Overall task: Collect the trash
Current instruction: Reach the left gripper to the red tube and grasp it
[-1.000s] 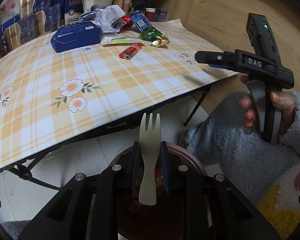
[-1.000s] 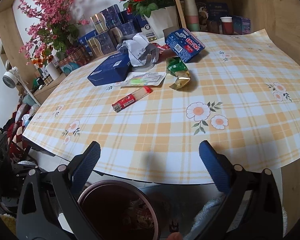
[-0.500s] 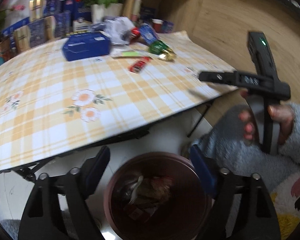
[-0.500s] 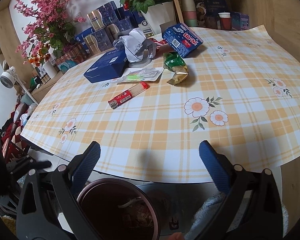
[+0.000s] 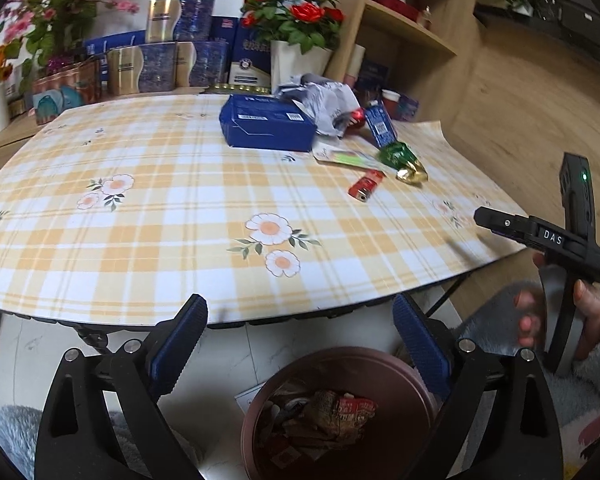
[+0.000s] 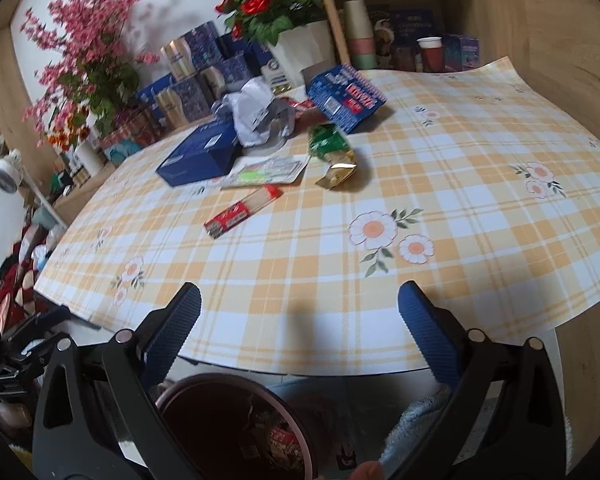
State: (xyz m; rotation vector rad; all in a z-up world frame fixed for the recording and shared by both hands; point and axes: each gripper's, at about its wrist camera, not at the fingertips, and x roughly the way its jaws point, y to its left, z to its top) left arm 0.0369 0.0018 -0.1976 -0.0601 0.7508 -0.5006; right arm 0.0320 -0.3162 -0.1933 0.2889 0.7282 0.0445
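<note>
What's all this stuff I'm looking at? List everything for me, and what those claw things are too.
Table: one, yellow check cloth with flowers, fills the middle.
Bin: one, dark brown, on the floor below the table's near edge, trash inside.
Blue box: one, flat on the far side of the table.
Crumpled paper: one, grey-white, beside the blue box.
Carton: one, blue and red, far side.
Green wrapper: one, green and gold, near the carton.
Clear packet: one, lying flat in front of the blue box.
Red packet: one, long, nearest of the trash.
Roses: one pot, red, behind the table.
Left gripper: fingers open, empty, above the bin.
Right gripper: fingers open, empty.
</note>
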